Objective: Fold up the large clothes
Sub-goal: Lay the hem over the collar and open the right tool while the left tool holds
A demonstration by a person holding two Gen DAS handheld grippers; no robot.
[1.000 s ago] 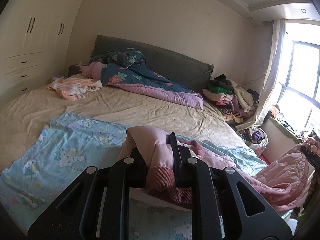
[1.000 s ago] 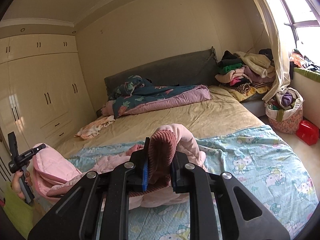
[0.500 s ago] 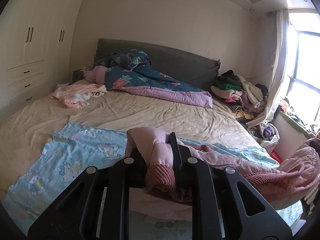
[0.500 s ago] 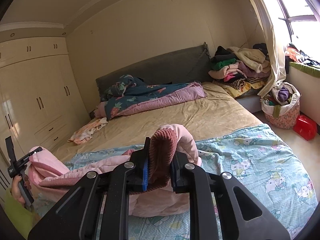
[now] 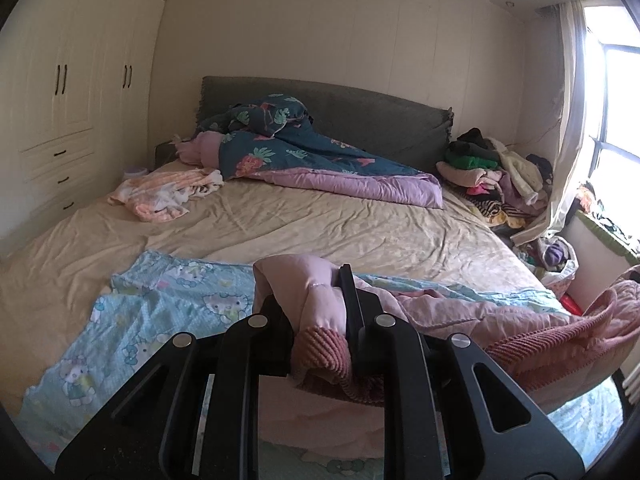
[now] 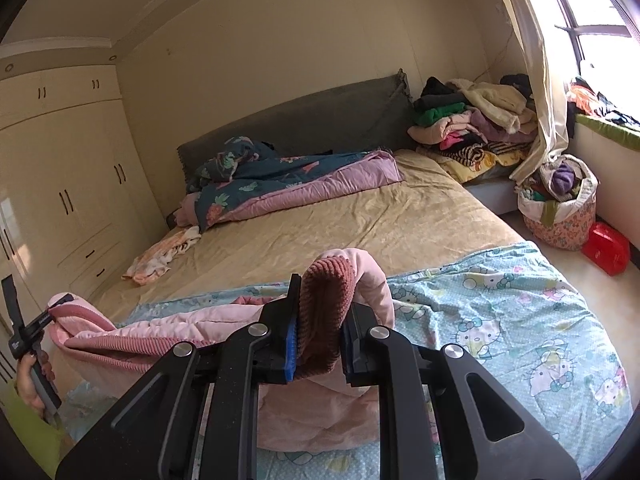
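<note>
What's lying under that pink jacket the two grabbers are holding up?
Under the pink jacket is a light blue cartoon-print sheet, spread over the tan bed cover. The part of the sheet directly beneath the jacket is covered, so anything lying there cannot be seen.

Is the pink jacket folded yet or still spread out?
Not folded: the pink jacket hangs stretched between the left gripper and right gripper, each clamped on a ribbed edge, above the blue sheet.

Cream walls, and a big cream wardrobe [image 5: 76,92] fills the left of the frame. The bed [image 5: 320,232] has a tan sheet and a grey headboard [image 5: 360,108]. Bright daylight pours through the window [image 6: 592,12] at upper right, curtain [image 6: 544,92] hanging beside it.
</note>
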